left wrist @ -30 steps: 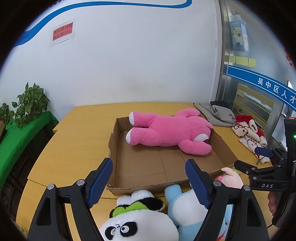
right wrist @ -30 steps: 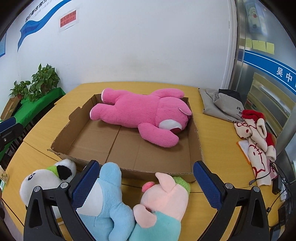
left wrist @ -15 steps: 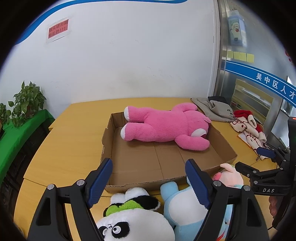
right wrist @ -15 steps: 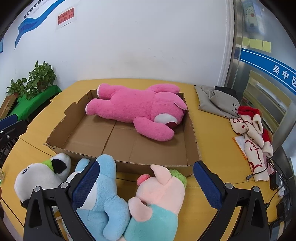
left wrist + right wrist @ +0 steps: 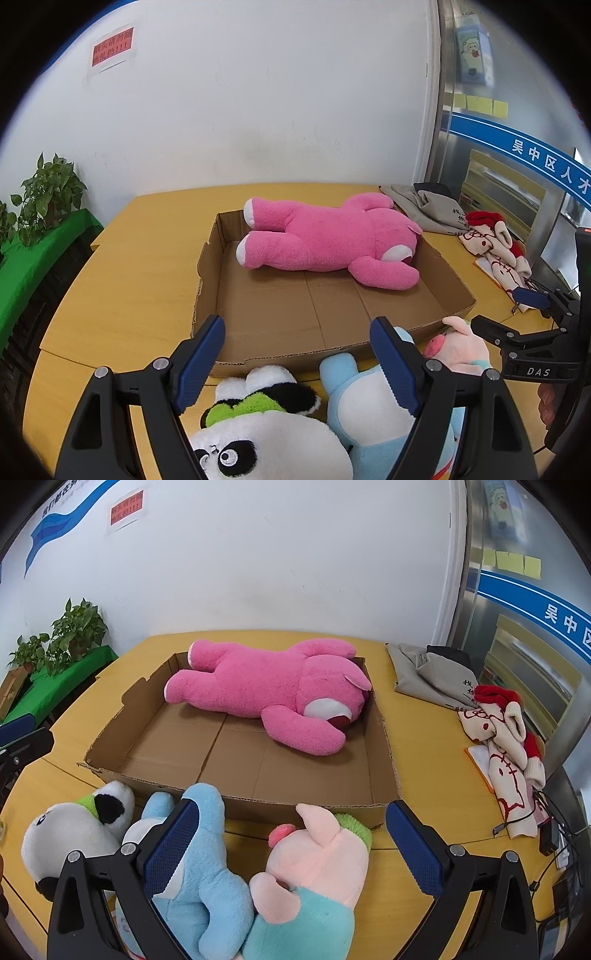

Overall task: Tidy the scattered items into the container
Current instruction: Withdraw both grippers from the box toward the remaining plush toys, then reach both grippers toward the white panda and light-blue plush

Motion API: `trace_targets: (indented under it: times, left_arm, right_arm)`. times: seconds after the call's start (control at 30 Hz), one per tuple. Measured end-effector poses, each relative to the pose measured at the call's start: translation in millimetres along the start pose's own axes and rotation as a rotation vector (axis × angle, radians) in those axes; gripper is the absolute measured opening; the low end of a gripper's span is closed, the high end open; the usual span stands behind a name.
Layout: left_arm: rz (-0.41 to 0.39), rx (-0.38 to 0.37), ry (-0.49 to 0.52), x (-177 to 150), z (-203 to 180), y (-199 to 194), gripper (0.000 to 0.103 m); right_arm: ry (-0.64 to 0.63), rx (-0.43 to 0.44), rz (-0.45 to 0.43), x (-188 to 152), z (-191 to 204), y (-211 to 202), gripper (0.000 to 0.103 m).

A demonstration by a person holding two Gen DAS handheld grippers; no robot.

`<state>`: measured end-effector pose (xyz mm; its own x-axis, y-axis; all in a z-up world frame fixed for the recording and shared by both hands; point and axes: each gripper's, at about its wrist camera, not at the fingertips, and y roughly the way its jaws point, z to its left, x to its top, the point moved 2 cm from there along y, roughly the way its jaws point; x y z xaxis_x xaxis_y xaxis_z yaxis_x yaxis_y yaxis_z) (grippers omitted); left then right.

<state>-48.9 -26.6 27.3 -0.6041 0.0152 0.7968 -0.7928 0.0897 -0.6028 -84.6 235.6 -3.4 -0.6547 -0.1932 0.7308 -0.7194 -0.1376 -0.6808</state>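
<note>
Plush toys, a white panda [image 5: 266,435], a pale-blue animal [image 5: 207,871] and a pink pig [image 5: 317,864], lay along the table's [image 5: 122,295] near edge against the shallow cardboard box [image 5: 332,343] holding a pink bear [image 5: 325,240], beneath the left gripper [image 5: 297,365] and right gripper [image 5: 291,849], both wide apart, gripping nothing.

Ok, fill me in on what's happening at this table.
A person holds a two-finger claw in each hand, tidying plush toys into a cardboard box. The pink bear already lies inside. Three toys are still on the table in front of the box: a panda, a blue plush and a pink pig plush. The left claw is open above the panda, and the right claw is open over the pig. Neither grips anything.
</note>
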Motion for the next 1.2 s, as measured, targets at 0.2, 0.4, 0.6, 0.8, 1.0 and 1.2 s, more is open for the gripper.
trace_targets:
  times: [0.2, 0.4, 0.6, 0.8, 1.0, 1.2]
  left_arm:
    - [0.011, -0.014, 0.002, -2.7, 0.9, 2.3, 0.081]
    - [0.039, -0.041, -0.019, -9.7, 9.3, 3.5, 0.081]
    - [0.085, -0.068, -0.084, -22.6, 31.5, 2.8, 0.081]
    - [0.150, -0.099, -0.220, -38.7, 70.9, 7.4, 0.081]
    - [0.209, -0.124, -0.307, -58.1, 103.1, 15.7, 0.081]
    - [0.263, -0.117, -0.333, -79.8, 124.2, 22.1, 0.081]
  right_arm:
    - [-0.003, -0.004, 0.008, -2.0, 1.2, 1.4, 0.103]
    - [-0.006, 0.011, 0.021, -6.0, 4.8, 3.5, 0.103]
    - [-0.041, 0.073, 0.034, -11.4, 19.3, 3.3, 0.103]
    - [-0.163, 0.300, 0.039, -22.3, 62.1, -9.2, 0.103]
    - [-0.260, 0.563, 0.077, -38.9, 120.0, -18.0, 0.103]
    - [-0.283, 0.663, 0.136, -51.2, 161.0, -7.5, 0.103]
